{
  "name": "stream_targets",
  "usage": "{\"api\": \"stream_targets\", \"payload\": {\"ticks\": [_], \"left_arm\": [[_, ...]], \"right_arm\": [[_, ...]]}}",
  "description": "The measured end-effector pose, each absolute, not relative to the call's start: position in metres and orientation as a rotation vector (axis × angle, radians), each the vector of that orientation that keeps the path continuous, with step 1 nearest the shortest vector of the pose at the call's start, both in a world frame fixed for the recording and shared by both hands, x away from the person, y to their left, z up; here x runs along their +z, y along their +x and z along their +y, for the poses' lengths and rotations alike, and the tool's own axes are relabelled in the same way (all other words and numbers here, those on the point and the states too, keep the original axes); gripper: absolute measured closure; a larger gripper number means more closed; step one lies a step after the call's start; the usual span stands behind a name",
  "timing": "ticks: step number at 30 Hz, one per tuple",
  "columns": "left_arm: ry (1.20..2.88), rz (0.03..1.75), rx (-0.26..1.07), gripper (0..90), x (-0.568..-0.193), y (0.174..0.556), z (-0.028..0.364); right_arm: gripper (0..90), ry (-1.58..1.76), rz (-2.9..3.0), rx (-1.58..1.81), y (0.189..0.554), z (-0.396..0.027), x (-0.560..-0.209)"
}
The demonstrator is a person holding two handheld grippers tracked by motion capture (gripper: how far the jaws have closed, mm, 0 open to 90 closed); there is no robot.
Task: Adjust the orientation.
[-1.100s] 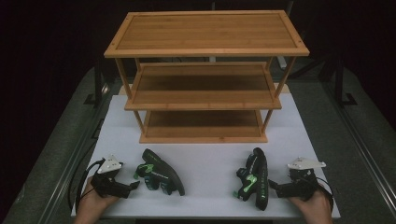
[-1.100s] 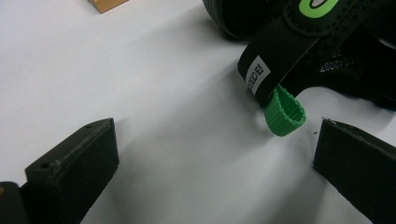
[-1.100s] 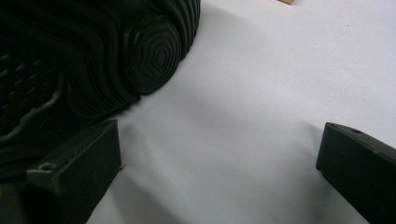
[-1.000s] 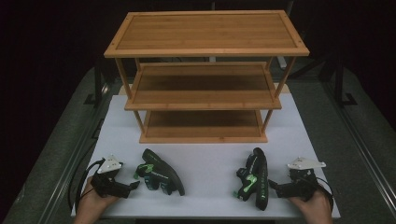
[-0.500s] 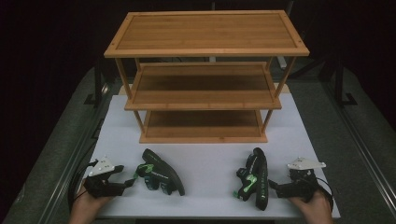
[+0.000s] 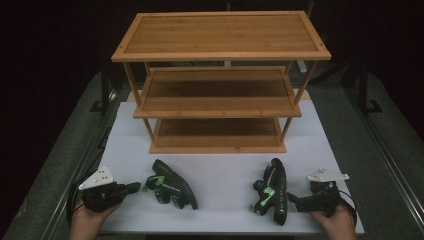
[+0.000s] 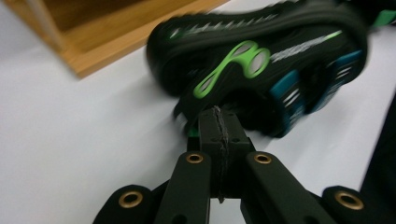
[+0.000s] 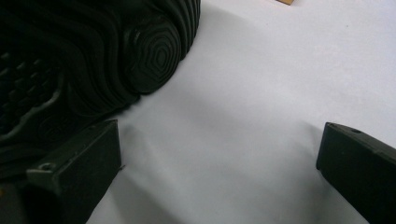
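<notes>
Presently my left gripper [image 6: 136, 187], near the front left corner of the white table [image 6: 225, 172], has its jaws brought together: they have just been closing and now meet pad to pad. In the left gripper view the tip [image 7: 218, 126] sits right at the strap end of the left sport sandal [image 7: 261, 60], black with green and blue trim. Whether a sliver of strap is nipped between the pads I cannot tell; nothing thick is. From above, that sandal [image 6: 172, 184] lies on the table just beside my tip, in front of the bamboo shoe rack [image 6: 220, 112] and apart from it. My right gripper [image 6: 292, 199] rests near the front right corner with jaws spread wide and holding nothing [image 8: 219, 158]; one jaw stands just beside the ribbed sole of the right sport sandal [image 8: 70, 70], which also lies on the table [image 6: 272, 192]. To do this step well, I judge that a pinch on a thin strap should be tested with a slow lift. If the sandal hangs crooked or slips, I should reopen and take a deeper bite. A shelf edge could catch a dangling toe.
</notes>
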State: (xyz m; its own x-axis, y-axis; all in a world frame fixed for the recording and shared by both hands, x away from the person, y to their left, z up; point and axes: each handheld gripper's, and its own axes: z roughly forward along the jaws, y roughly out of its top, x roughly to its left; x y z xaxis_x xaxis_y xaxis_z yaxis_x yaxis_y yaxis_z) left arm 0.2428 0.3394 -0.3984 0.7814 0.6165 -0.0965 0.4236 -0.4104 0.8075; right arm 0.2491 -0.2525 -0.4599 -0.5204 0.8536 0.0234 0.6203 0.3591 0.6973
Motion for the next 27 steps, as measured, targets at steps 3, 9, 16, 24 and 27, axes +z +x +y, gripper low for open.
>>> {"api": "stream_targets", "payload": {"ticks": [3, 9, 16, 24, 27], "left_arm": [[2.056, 0.736, 0.244, 90.0, -0.393, 0.247, 0.331], [2.096, 0.670, 0.210, 90.0, -0.384, 0.263, 0.316], [2.108, 0.623, 0.219, 90.0, -0.377, 0.284, 0.304], [2.119, 0.620, 0.237, 90.0, -0.374, 0.306, 0.302], [2.129, 0.618, 0.239, 90.0, -0.375, 0.313, 0.300]], "right_arm": [[0.0, 1.296, 2.283, 0.945, 0.249, -0.253, -0.460], [0.0, 1.293, 2.282, 0.946, 0.249, -0.253, -0.460], [0.0, 1.293, 2.282, 0.946, 0.249, -0.253, -0.460], [0.0, 1.293, 2.282, 0.946, 0.249, -0.253, -0.460], [0.0, 1.294, 2.281, 0.946, 0.249, -0.253, -0.460]]}}
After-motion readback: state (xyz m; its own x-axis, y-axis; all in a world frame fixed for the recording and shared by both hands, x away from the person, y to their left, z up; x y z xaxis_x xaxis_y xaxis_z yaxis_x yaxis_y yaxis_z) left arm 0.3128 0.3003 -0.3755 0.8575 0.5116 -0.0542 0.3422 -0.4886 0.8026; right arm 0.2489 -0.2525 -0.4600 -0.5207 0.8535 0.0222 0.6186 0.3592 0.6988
